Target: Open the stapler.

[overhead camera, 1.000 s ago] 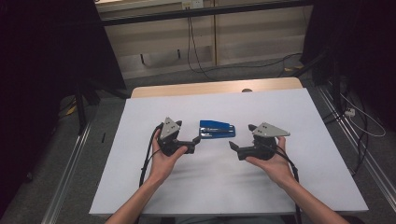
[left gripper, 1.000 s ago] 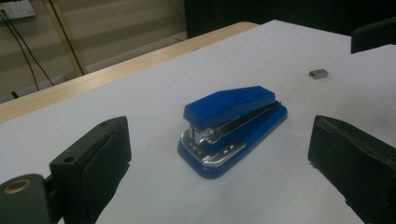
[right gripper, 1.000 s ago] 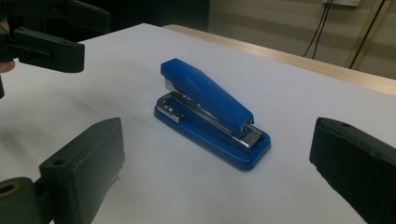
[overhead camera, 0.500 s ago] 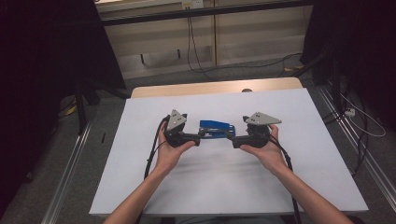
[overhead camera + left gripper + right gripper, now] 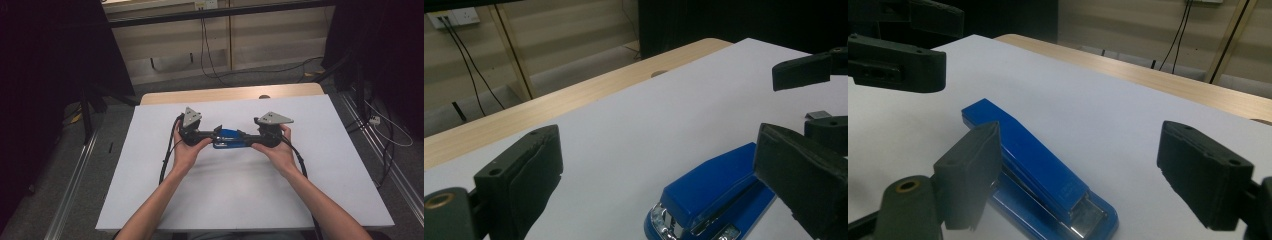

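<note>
Blue stapler (image 5: 229,138) now flanked; both tools moved in, gaping, gripping nothing; R tool (image 5: 251,138) narrowing.

A second ago my two hands were apart, one on each side of the small blue metal stapler (image 5: 229,138). Now I have brought them in toward each other. My left gripper (image 5: 212,134) has slid right, up to one end of the stapler. My right gripper (image 5: 248,138) has slid left, up to the other end. Its jaws have just been closing a bit, with the stapler's end between them, but they are not pressing on it. The stapler now looks turned a little.
</note>
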Tool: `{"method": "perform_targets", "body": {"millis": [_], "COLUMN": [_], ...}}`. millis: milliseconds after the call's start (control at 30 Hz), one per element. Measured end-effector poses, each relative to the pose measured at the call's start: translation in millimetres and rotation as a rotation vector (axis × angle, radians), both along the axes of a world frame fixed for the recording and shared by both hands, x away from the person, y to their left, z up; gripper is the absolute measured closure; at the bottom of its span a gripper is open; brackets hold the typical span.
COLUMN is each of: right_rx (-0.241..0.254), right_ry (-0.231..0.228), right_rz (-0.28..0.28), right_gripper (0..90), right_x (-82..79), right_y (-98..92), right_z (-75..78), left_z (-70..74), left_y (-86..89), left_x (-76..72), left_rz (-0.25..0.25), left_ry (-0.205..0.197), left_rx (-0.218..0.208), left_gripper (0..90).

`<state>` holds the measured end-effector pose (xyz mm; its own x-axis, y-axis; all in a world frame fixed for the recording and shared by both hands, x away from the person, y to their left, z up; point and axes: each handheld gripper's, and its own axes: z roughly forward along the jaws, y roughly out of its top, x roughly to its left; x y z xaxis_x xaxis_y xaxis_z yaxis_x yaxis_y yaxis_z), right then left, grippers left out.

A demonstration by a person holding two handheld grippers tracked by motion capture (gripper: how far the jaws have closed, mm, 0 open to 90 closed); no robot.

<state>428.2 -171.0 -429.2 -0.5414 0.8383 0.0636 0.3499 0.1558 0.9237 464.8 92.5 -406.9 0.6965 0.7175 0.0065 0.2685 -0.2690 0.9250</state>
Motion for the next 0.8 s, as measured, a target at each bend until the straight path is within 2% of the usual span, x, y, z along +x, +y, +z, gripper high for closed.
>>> {"method": "perform_targets", "body": {"millis": [33,67,100,200,300,333,400,433,600,633,767,800], "right_rx": [0.000,-0.021,-0.028,-0.026,-0.023,-0.030,-0.038,-0.045,-0.027,-0.027,-0.016,-0.008], "right_ry": [0.000,0.022,0.025,0.015,0.028,0.056,0.059,0.062,0.053,0.053,0.057,0.069], "right_rz": [0.000,-0.013,-0.017,-0.002,0.018,0.051,0.058,0.058,0.092,0.092,0.124,0.133], "right_gripper": [19.8,26.5,28.3,36.4,40.0,47.3,47.9,49.7,72.2,72.2,86.0,90.0], "right_x": [0.0,-0.1,-0.6,-1.7,-2.5,-3.6,-4.3,-5.3,-6.1,-6.1,-6.4,-6.3], "right_y": [0.0,-0.3,-0.6,-0.2,0.6,1.8,1.9,2.2,4.5,4.5,6.9,8.0], "right_z": [0.0,-1.9,-1.9,-0.4,-1.0,-4.3,-6.4,-10.1,-11.9,-11.9,-12.6,-14.1], "left_z": [-0.6,-1.8,-2.8,-2.4,-2.8,-5.8,-7.1,-8.3,-10.3,-10.3,-12.2,-12.8], "left_y": [-0.3,-1.0,-1.6,0.3,3.0,5.0,5.7,6.9,6.6,6.6,7.9,8.1], "left_x": [-0.3,-1.3,-1.4,-1.3,-1.0,-0.9,-0.6,0.6,2.1,2.1,1.4,0.3], "left_rz": [-0.002,-0.008,-0.015,-0.022,-0.014,-0.008,-0.007,-0.002,-0.011,-0.011,-0.010,-0.015], "left_ry": [0.003,0.003,0.002,0.006,0.019,0.030,0.036,0.051,0.051,0.051,0.085,0.078], "left_rx": [0.004,0.025,0.043,0.040,0.037,0.033,0.038,0.037,0.041,0.041,0.046,0.054], "left_gripper": [5.9,5.9,5.9,5.8,5.5,5.5,5.5,5.5,5.5,5.5,5.9,6.0]}}
